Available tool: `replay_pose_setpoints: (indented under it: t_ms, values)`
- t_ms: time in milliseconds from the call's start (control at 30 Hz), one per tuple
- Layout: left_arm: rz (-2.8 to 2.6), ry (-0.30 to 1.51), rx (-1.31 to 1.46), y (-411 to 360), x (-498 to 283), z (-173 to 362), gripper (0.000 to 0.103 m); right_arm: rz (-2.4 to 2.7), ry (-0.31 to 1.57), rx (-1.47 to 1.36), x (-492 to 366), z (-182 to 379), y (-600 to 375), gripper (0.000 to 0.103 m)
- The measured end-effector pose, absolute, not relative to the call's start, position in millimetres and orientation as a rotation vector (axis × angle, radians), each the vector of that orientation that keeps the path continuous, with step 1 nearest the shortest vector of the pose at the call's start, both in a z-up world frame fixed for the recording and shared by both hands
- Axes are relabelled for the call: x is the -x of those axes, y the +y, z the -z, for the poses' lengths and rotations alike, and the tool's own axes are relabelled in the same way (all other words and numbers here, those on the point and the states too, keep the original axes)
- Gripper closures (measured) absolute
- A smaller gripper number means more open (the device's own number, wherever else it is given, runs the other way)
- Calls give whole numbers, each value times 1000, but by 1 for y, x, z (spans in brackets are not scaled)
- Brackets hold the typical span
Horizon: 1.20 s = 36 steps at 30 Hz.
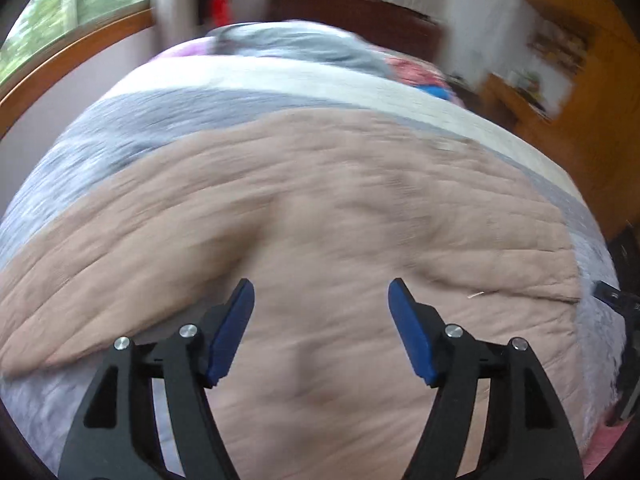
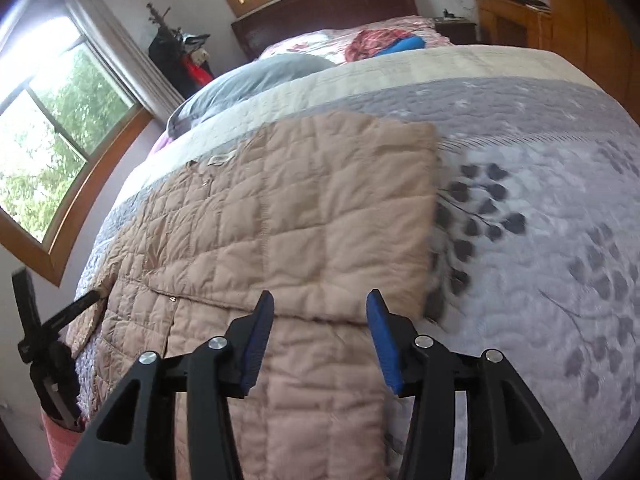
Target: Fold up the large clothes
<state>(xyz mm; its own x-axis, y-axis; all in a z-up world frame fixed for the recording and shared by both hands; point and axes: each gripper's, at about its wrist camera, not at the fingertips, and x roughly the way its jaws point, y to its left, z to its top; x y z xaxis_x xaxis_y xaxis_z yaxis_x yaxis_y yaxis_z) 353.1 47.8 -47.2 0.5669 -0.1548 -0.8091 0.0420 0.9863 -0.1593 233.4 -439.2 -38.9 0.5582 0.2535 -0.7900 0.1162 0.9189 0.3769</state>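
Note:
A beige quilted jacket (image 1: 320,200) lies spread on the bed, with its far part folded over into a flat panel (image 2: 320,200). My left gripper (image 1: 320,286) hovers over the jacket's middle, jaws open, nothing between the blue pads (image 1: 232,332). My right gripper (image 2: 321,297) is open too and hangs just above the near edge of the folded panel, close to its right corner. Neither gripper holds cloth. The left wrist view is blurred. At the left edge of the right wrist view the left gripper's black body (image 2: 52,344) shows beside the jacket's left side.
The bed carries a grey quilt with a dark leaf print (image 2: 540,220) and a cream band. A grey pillow (image 2: 256,76) and red and blue clothes (image 2: 384,46) lie near the dark headboard (image 2: 320,8). Windows (image 2: 52,136) stand left, a wooden cabinet (image 2: 516,20) right.

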Motion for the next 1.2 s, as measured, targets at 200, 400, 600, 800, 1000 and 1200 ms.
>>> replay_pose_setpoints:
  t_ms: [200,400,600,800,1000,1200]
  values:
    - [-172,1020,319,185,-298,70,34,-69,1011,-377,-232,47,-436,54]
    - [-400,972,587,300,-245,86,34,-84,1057,-350,-235,59,-422,54]
    - [-439,882,774,355,-243,89,40,-97,1064,-339,-235,64,-417,54]
    - [-483,849,818,374,-258,97,57,-80,1090,-347,-238,76,-420,54]
    - [-505,823,871,387,-248,103,87,-74,1121,-339,-242,88,-418,54]
    - [-480,812,880,390,-245,109,92,-72,1132,-326,-245,98,-414,53]
